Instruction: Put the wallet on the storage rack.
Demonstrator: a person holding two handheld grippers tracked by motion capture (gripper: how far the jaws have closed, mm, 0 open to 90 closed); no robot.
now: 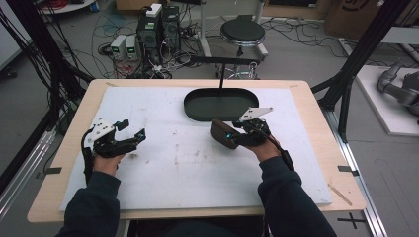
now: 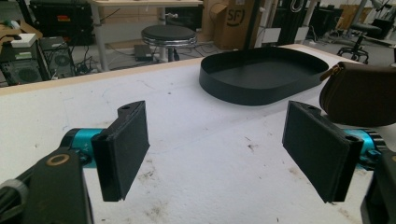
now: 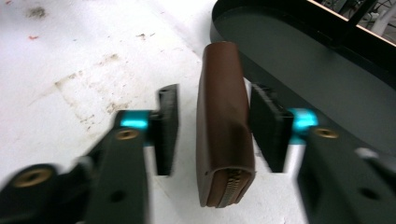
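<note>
Brown leather, zipped along its edge, makes up the wallet (image 3: 224, 126) that stands on its narrow side on the white foam mat (image 1: 197, 173), just in front of the black oval tray (image 1: 221, 104). The right gripper (image 3: 212, 128) straddles it: in the right gripper view the two black pads sit either side of the wallet, the right pad close against the leather and a thin strip of mat visible between the left pad and the wallet, so whether it is truly clamped cannot be told. In the high view the right hand (image 1: 264, 147) reaches forward from a dark sleeve, forearm angled in toward the middle of the table, with the gripper's grey three-cornered plate on top and its jaws pointing left toward the wallet (image 1: 223, 133). The left gripper (image 1: 129, 131) rests well apart on the left part of the mat, held low in the left hand (image 1: 106, 160), forearm coming nearly straight up from the table's near edge. Its jaws stand spread wide with nothing between them; in the left gripper view bare stained mat lies between the pads, with the tray (image 2: 261, 77) beyond and the wallet (image 2: 362, 95) at the right edge.
</note>
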